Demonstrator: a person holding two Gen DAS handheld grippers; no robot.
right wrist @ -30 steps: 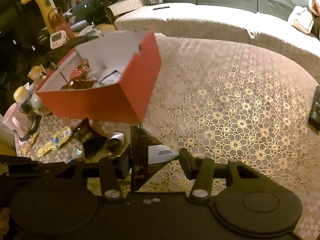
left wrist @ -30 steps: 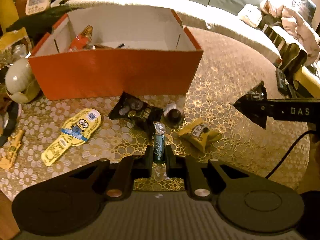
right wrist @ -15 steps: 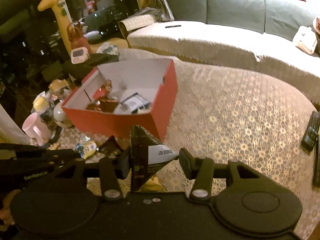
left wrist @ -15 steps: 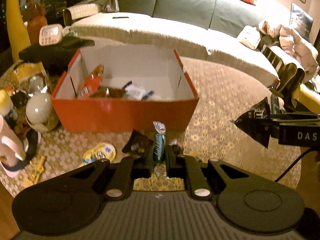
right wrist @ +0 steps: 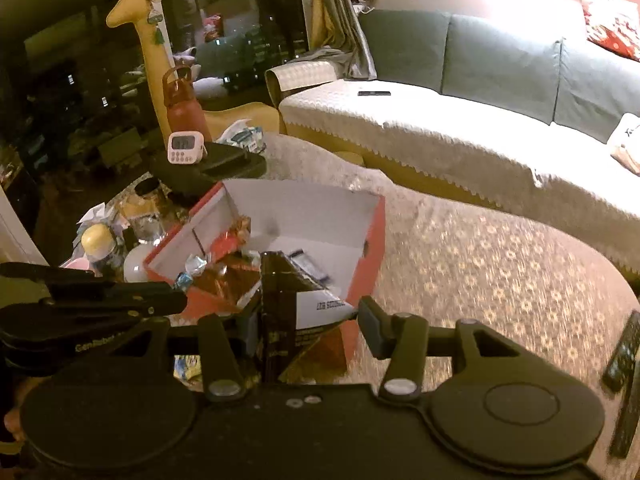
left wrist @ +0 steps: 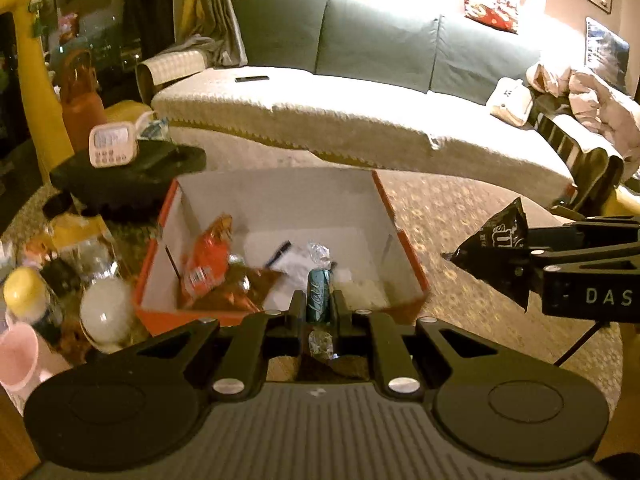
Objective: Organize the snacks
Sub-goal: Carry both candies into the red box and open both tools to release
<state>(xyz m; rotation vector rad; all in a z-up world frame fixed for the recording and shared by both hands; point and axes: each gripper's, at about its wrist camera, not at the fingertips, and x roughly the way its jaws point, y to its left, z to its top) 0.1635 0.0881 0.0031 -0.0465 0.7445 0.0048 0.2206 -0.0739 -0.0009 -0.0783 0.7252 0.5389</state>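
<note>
The left gripper (left wrist: 319, 307) had its jaws clamped on a teal twist-wrapped candy (left wrist: 319, 295), which stood upright between the pads with one clear twisted end poking out below and the other above. In the right wrist view the right gripper (right wrist: 308, 320) gripped a dark triangular snack bag (right wrist: 282, 312) with a white label; the bag pressed against the pad at 9 o'clock, while whether the pad at 3 o'clock touched it could not be told. From the left wrist view that same bag hung in the air at 3 o'clock, pinched at the tip of the other tool.

Just beyond both sets of fingers, at 12 o'clock, sat the orange box (left wrist: 404, 248), open-topped with white inner walls. Inside lay a red-orange packet (left wrist: 206, 258) leaning on the wall at 9 o'clock, a brown foil wrapper (left wrist: 240, 292) and a white packet (left wrist: 296, 266). The held candy and the fingers hid part of the box's near wall.

At 9 o'clock of the box the lace-covered table (left wrist: 472, 300) was crowded: a white egg-shaped object (left wrist: 106, 314), a yellow-capped bottle (left wrist: 30, 300), a pink cup (left wrist: 16, 356), and further back a black case (left wrist: 128, 180) carrying a small white timer (left wrist: 111, 144). Behind those stood a red bottle (right wrist: 185, 102) and a yellow giraffe toy (right wrist: 148, 44).

A remote (right wrist: 622, 350) lay at 3 o'clock near the table edge. Farthest off, a sofa (left wrist: 360, 40) with a white cover ran across the back.
</note>
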